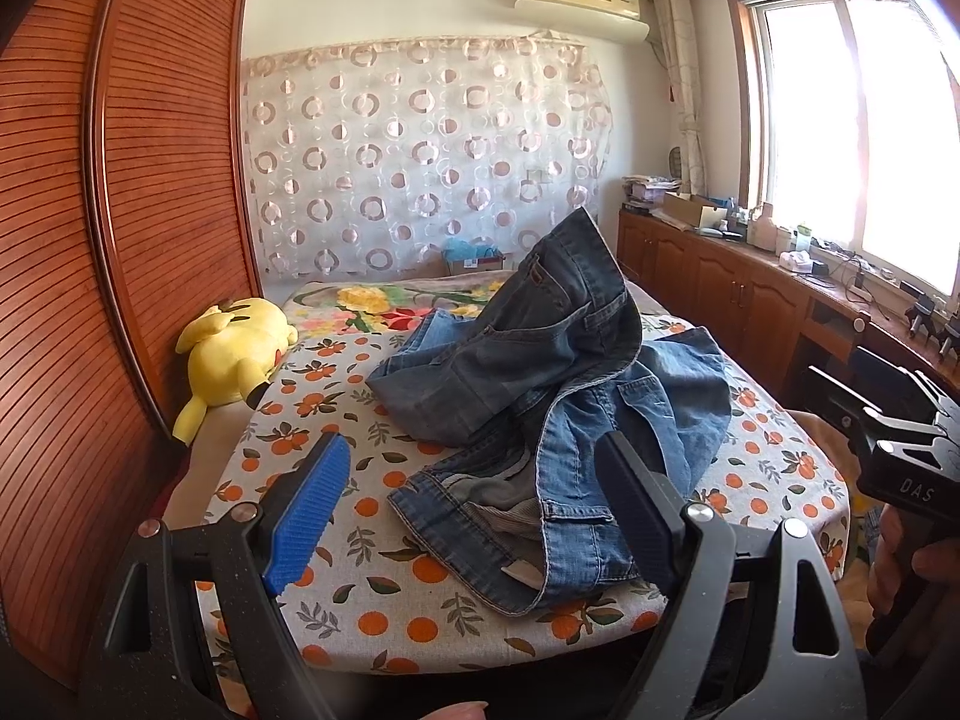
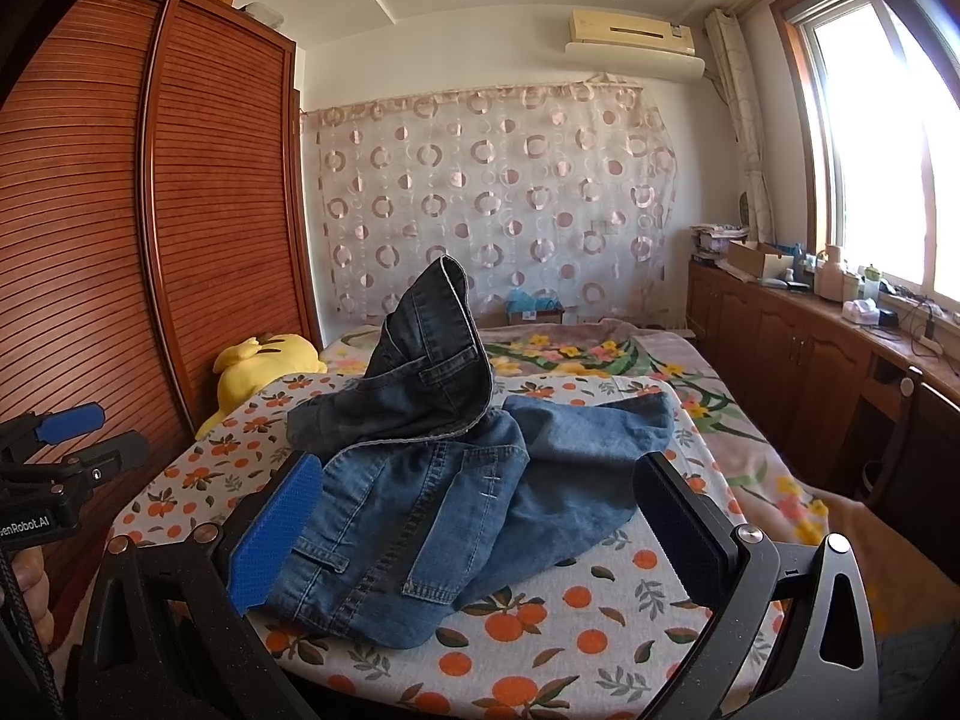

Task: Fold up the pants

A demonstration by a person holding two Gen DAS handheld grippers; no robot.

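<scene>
Crumpled blue denim pants [image 1: 540, 408] on bed

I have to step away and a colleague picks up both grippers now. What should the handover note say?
Left gripper: open, empty, near the front edge of the bed, facing the jeans' waistband.
Right gripper: open, empty, its fingers either side of the near end of the pile.
Lighter jeans: crumpled on the orange-print sheet.
Darker jeans: heaped on top at the back, one part sticking up.
Yellow plush: by the wardrobe, apart from the pile.
Done: nothing folded.
Left: separate the two pairs, flatten, fold each.
</scene>
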